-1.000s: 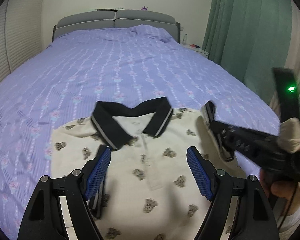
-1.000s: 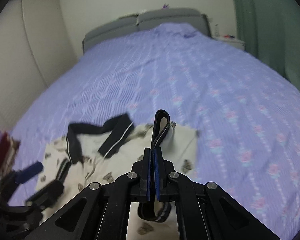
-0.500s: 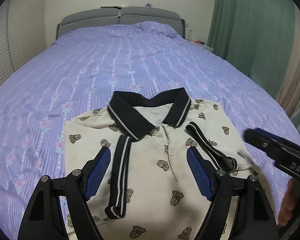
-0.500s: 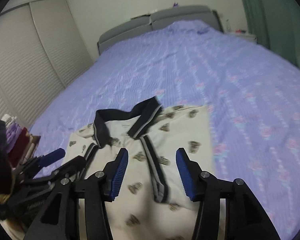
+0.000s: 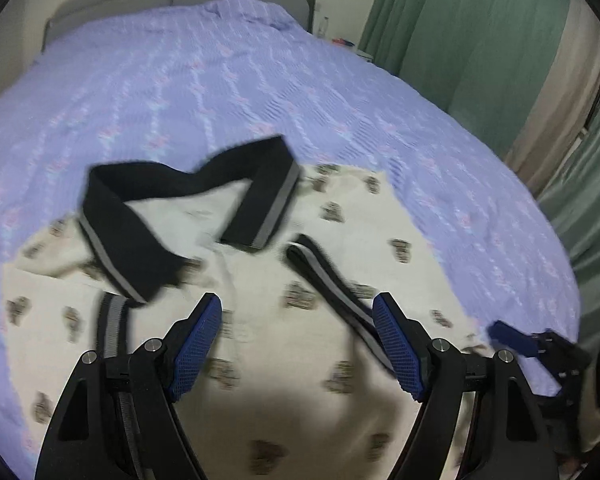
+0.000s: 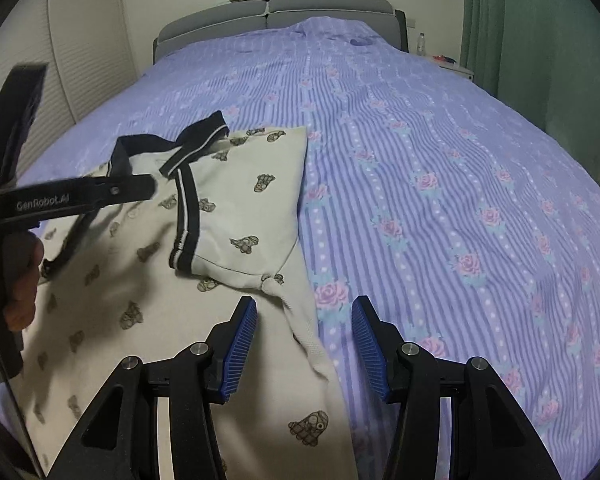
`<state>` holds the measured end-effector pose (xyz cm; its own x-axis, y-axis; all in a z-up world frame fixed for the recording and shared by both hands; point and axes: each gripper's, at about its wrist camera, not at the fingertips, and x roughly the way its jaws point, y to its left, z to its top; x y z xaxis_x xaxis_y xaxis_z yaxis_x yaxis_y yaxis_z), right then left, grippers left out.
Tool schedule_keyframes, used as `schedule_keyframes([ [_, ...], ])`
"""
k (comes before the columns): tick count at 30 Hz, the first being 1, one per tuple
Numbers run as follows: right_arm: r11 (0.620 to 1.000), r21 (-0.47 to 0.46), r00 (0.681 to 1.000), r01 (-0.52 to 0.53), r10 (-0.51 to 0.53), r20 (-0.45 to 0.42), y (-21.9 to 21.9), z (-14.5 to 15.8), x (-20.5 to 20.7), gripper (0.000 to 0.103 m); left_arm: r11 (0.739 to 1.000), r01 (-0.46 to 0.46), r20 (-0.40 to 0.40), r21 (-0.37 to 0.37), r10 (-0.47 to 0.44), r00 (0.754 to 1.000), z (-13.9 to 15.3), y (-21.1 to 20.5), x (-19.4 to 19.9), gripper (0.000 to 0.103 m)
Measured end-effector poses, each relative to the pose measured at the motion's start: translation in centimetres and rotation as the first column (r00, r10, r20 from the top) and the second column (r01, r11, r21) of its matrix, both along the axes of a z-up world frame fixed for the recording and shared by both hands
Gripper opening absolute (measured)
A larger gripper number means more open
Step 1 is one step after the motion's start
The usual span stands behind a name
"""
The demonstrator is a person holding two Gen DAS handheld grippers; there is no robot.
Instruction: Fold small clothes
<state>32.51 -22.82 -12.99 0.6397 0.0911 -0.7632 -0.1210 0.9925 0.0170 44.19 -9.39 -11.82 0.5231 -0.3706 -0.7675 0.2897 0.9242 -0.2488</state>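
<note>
the left gripper (image 5: 296, 344) has its blue-padded fingers (image 5: 196, 344) spread wide, with nothing pinched between them; they hang over the chest of a small cream polo shirt (image 5: 260, 280), and whether the tips touch the cloth cannot be told through the blur. the right gripper (image 6: 304, 344) has its fingers (image 6: 240, 344) parted about halfway and holds nothing; the shirt's right edge, a rumpled ridge of fabric, runs up between them, while the right-hand pad stands over the bare bedspread.

the shirt lies face up on the near part of the bed (image 6: 440, 140), collar toward the headboard. its black collar (image 5: 168, 220), edged with a pale stripe, stands open and a little raised. both short sleeves are folded inward over the front: the right sleeve's black, white-striped cuff (image 6: 186, 216) lies across the chest just below the collar, and the left sleeve's cuff (image 5: 112, 320) lies beside the left gripper's left finger. small brown printed figures dot the cream cloth.

in the right wrist view the left gripper's black body crosses above the shirt's left side, with a hand (image 6: 22, 276) wrapped around its grip at the frame's left edge. in the left wrist view, one blue fingertip of the right gripper shows low at the right, beside the shirt's edge.

the bedspread is lilac with stripes and pink roses. beyond it are a grey padded headboard (image 6: 276, 10), green curtains (image 5: 460, 40) on the right, and a pale slatted wardrobe (image 6: 84, 48) on the left.
</note>
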Motion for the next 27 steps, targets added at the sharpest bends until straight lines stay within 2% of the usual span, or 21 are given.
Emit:
schedule_keyframes([
  [3,1.000,0.000,1.000,0.015,-0.015,0.001,-0.1,-0.4,0.3,0.051,0.999,0.040,0.001,-0.007,-0.040,0.999,-0.2,-1.9,-0.5,0.078],
  [10,0.998,0.025,0.998,0.060,-0.061,0.019,-1.3,-0.5,0.3,0.051,0.992,0.052,-0.005,0.115,-0.052,0.999,-2.1,-4.1,-2.0,0.078],
  [17,0.993,0.032,0.994,0.113,-0.113,-0.004,-2.8,-1.3,0.4,0.051,0.980,0.050,0.025,0.193,-0.056,0.998,-2.4,-4.7,-3.1,0.078],
  [19,0.992,0.029,0.992,0.124,-0.123,-0.017,-2.9,-1.2,0.2,0.051,0.978,0.032,0.032,0.206,-0.039,0.999,-1.6,-4.3,-3.7,0.077],
  [22,0.994,-0.011,0.994,0.113,-0.113,0.005,-2.5,0.3,-1.1,0.051,0.974,-0.004,0.097,0.225,-0.019,0.995,1.1,-2.7,-6.5,0.077],
  [24,0.992,-0.058,0.993,0.113,-0.112,0.020,-2.3,1.6,-2.2,0.051,0.972,-0.023,0.124,0.234,-0.006,0.992,2.7,-1.3,-8.7,0.077],
  [27,0.991,-0.064,0.993,0.117,-0.115,0.035,-2.5,4.3,-4.7,0.052,0.970,-0.041,0.138,0.238,0.009,0.990,4.9,1.3,-12.1,0.078],
])
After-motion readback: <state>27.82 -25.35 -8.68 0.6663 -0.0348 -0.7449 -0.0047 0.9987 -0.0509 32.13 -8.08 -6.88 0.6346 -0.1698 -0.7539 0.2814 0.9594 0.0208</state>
